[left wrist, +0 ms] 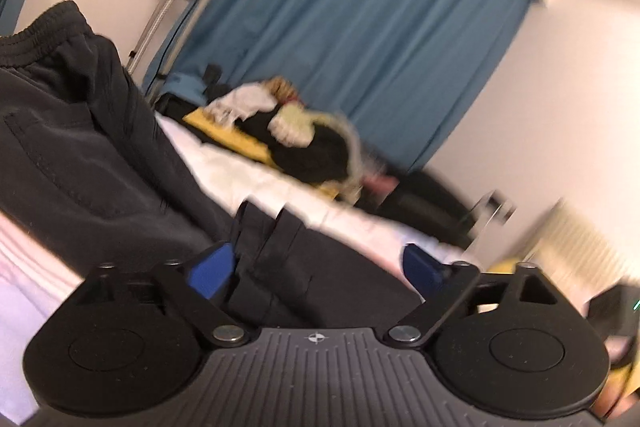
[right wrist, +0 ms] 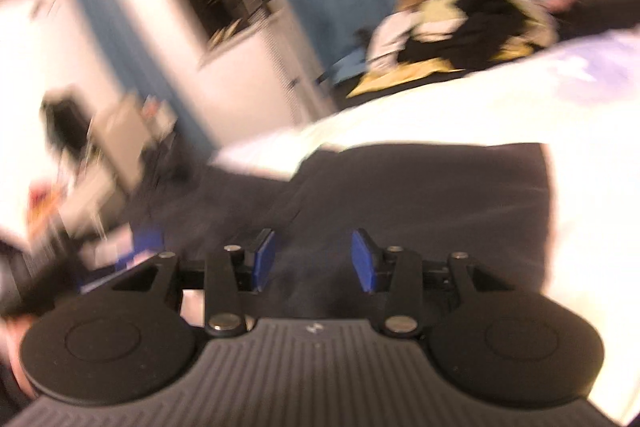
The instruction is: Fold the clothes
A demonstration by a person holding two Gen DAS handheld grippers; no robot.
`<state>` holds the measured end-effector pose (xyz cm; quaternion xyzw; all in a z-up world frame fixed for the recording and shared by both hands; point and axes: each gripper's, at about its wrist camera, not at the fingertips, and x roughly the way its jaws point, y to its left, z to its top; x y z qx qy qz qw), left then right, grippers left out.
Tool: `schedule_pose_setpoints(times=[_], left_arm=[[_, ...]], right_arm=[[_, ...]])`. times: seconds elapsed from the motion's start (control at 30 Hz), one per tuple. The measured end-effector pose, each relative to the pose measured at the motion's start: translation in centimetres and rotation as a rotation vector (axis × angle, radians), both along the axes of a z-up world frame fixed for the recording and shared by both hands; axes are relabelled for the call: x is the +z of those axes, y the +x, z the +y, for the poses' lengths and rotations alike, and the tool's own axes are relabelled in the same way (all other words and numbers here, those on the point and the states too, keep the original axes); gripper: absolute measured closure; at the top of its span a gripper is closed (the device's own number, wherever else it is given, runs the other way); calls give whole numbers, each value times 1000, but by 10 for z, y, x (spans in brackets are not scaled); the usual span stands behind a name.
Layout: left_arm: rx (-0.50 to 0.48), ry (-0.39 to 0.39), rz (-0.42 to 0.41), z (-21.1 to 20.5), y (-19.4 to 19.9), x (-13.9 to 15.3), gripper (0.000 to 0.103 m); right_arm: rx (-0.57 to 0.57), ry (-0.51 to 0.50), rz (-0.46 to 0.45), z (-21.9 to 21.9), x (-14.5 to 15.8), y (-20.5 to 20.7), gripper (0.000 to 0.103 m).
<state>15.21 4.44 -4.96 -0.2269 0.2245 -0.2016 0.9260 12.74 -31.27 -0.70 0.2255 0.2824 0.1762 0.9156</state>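
Dark grey shorts with an elastic waistband lie on the white bed, bunched up at the left of the left wrist view. A folded edge of the fabric rises between the blue pads of my left gripper, whose jaws stand wide apart around it without pressing. In the right wrist view the same dark garment spreads flat on the white sheet. My right gripper hovers low over it, open, with cloth below and nothing pinched between its blue pads. Both views are blurred.
A pile of mixed clothes sits on a yellow cloth at the far end of the bed, also clothes. Blue curtains hang behind. A metal stand and cluttered furniture stand beside the bed.
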Motion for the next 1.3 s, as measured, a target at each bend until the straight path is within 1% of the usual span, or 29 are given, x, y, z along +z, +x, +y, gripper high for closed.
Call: schedule_pose_setpoints(times=[0.03,0.1,0.17,0.2,0.27,0.37,0.43,0.47,0.53,0.6,0.7,0.8,0.87,0.9,1.1,1.13,1.2,1.3], left_arm=[[-3,19,23,-5,4,-4,20],[8,51,77,-14,13,-14,22],[49,87,135,-20,21,-24,26],[62,79,155,-20,24,-28,26],[74,32,187,-19,30,-35,26],[66,-82,241,-13,37,-42,24],[83,-123,266,-11,43,-48,23],[95,-127,273,-11,46,-50,23],[148,-100,261,-14,52,-51,28],[184,-46,238,-21,53,-48,52],[206,55,178,-31,45,-41,68],[222,48,132,-29,31,-25,76],[224,34,101,-27,22,-11,79],[223,38,97,-27,20,-10,79],[209,106,123,-26,24,-25,79],[206,117,127,-26,24,-27,79],[202,140,136,-26,25,-32,78],[194,174,148,-25,27,-39,76]], right_arm=[[-48,46,4,-13,0,-1,59],[-120,85,6,-31,0,-3,58],[-175,77,2,-42,-1,-2,55],[-194,86,8,-46,-3,-1,53],[-222,113,27,-52,-10,2,50],[-237,178,81,-58,-22,7,50],[-244,201,94,-60,-26,8,50],[-247,204,94,-60,-27,8,50],[-249,198,92,-59,-30,8,50],[-250,187,105,-57,-35,10,49],[-266,174,124,-56,-42,11,49],[-286,159,119,-58,-42,8,49],[-302,140,108,-59,-41,5,49],[-309,130,103,-60,-41,4,49],[-337,102,134,-61,-53,5,47],[-339,93,141,-61,-55,5,46],[-326,122,155,-59,-61,6,36],[-304,169,174,-57,-70,7,29]])
